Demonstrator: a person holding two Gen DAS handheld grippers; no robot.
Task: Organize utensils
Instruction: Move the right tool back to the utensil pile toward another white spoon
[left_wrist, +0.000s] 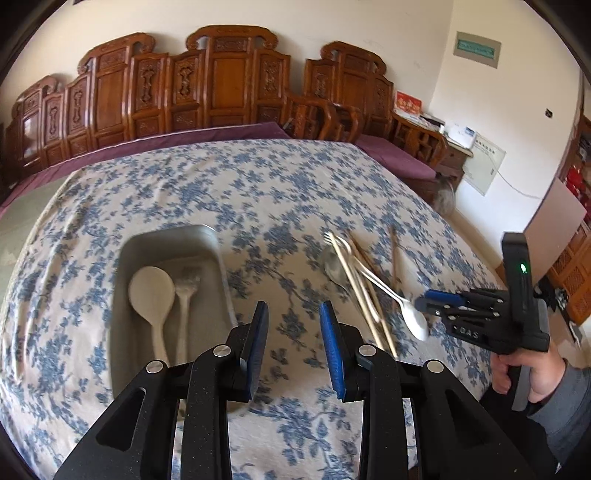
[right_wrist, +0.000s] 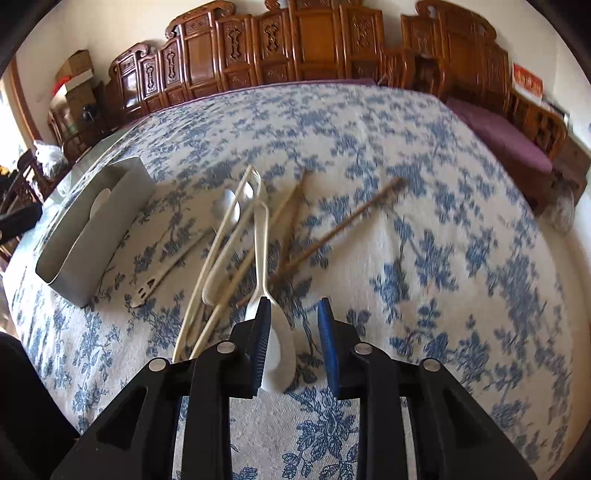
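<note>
Left gripper (left_wrist: 294, 321) is hovering with jaws parted and nothing between them, just right of the grey tray (left_wrist: 125, 258), which is holding a white spoon (left_wrist: 151, 291) and a white fork (left_wrist: 185, 291) on the floral cloth (left_wrist: 258, 192). Right gripper (right_wrist: 293, 317) is hanging over the loose pile with jaws apart; the bowl of a white plastic spoon (right_wrist: 280, 347) is lying below the gap, partly covered by the left finger. Contact with the pads is not discernible. Chopsticks (right_wrist: 343, 221) are blurring; overlapping handles are hard to separate.
</note>
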